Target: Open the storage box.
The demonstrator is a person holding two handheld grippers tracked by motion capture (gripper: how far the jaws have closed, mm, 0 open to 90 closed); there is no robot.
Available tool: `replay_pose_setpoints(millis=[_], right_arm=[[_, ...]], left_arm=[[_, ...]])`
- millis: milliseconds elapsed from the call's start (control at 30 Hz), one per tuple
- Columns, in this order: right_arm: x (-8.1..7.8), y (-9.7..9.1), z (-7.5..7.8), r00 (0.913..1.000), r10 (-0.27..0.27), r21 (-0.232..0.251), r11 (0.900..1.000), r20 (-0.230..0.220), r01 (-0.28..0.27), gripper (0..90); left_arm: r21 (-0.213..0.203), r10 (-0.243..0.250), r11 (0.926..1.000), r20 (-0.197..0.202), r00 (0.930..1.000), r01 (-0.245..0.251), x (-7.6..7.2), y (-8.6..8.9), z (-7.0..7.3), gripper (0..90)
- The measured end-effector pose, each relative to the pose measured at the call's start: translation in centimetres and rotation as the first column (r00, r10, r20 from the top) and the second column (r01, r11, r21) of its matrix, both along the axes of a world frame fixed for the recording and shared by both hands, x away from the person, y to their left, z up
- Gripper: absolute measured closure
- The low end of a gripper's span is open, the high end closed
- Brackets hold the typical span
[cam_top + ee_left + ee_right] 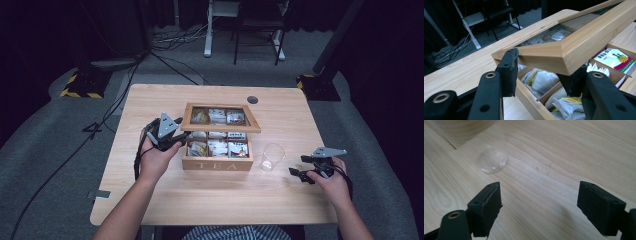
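Note:
A wooden tea box (217, 163) marked TEA stands mid-table, its glass-paned lid (220, 126) lifted partway. My left gripper (181, 139) is at the box's left side, shut on the lid's wooden frame. In the left gripper view the lid's corner (579, 47) sits between the two black jaws of the left gripper (541, 75), above compartments of tea bags (541, 81). A clear plastic cup (272, 156) stands right of the box. My right gripper (296, 175) rests near the table's right front, open. In the right gripper view the right gripper (539, 197) holds nothing, with the cup (492, 160) ahead.
The wooden table (150, 105) has a round cable hole (252, 99) at its back right. Bare wood lies in front of the box and to its left. Cables and stand legs sit on the grey floor beyond the table.

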State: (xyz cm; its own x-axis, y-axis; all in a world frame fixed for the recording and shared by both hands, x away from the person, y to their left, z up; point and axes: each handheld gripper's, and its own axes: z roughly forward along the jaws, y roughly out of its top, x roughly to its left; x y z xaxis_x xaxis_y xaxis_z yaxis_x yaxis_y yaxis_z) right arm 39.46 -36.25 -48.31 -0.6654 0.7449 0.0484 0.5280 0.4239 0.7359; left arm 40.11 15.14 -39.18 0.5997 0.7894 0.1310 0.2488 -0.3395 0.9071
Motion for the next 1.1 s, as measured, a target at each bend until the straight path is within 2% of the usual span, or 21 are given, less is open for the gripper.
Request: replay_pose_setpoints(millis=[267, 333, 367, 400, 433, 500, 600, 733, 833, 967, 1100], right_arm=[[-0.3, 1.1, 1.8, 1.0000, 0.005, -0.013, 0.9999, 0.000, -0.005, 20.2], [-0.7, 1.1, 3.0, 0.9999, 0.008, -0.025, 0.9997, -0.012, -0.008, 24.0], [-0.7, 1.1, 3.0, 0.9999, 0.008, -0.025, 0.9997, -0.012, -0.008, 24.0], [-1.0, 1.2, 3.9, 0.9999, 0.010, -0.013, 0.9999, -0.012, -0.010, 25.0], [-1.0, 1.2, 4.3, 0.9999, 0.011, -0.004, 0.9999, -0.010, -0.011, 25.5], [-1.1, 1.3, 5.0, 0.9999, 0.015, 0.007, 0.9999, -0.004, -0.015, 25.6], [-1.1, 1.6, 5.6, 0.9999, 0.016, 0.000, 0.9999, 0.002, -0.016, 25.6], [-1.0, 2.1, 6.6, 0.9997, 0.024, -0.003, 0.9997, 0.003, -0.024, 26.5], [-1.3, 2.5, 7.3, 0.9994, 0.034, -0.005, 0.9994, 0.000, -0.034, 28.6], [-1.8, 3.1, 8.0, 0.9991, 0.035, -0.014, 0.9993, -0.025, -0.035, 28.5], [-1.9, 3.8, 8.8, 0.9992, 0.035, -0.014, 0.9993, -0.021, -0.036, 28.8]], left_arm=[[0.033, 0.000, 0.9995, 0.009, 1.0000, 0.000, 0.3, -0.1, 0.9, 54.9], [0.037, -0.003, 0.9993, 0.005, 1.0000, 0.002, 0.5, -0.1, 1.3, 55.2], [0.039, -0.004, 0.9992, 0.005, 1.0000, 0.004, 0.6, -0.1, 1.4, 55.2], [0.057, -0.007, 0.9984, 0.003, 1.0000, 0.007, 0.8, -0.2, 1.8, 55.3], [0.057, -0.007, 0.9984, 0.003, 1.0000, 0.007, 0.8, -0.2, 1.8, 55.6], [0.092, -0.013, 0.9957, 0.001, 0.9999, 0.012, 1.1, -0.3, 2.5, 56.0], [0.095, -0.011, 0.9954, -0.007, 0.9999, 0.011, 1.2, -0.3, 2.7, 56.1], [0.072, -0.028, 0.9969, -0.033, 0.9990, 0.030, 1.8, -0.1, 3.1, 55.5], [0.087, -0.048, 0.9949, -0.047, 0.9977, 0.052, 2.3, 0.1, 3.7, 55.1], [0.089, -0.059, 0.9941, -0.040, 0.9975, 0.062, 3.1, 0.1, 4.3, 55.0], [0.077, -0.069, 0.9944, -0.039, 0.9969, 0.072, 3.2, 0.2, 4.3, 54.7]])
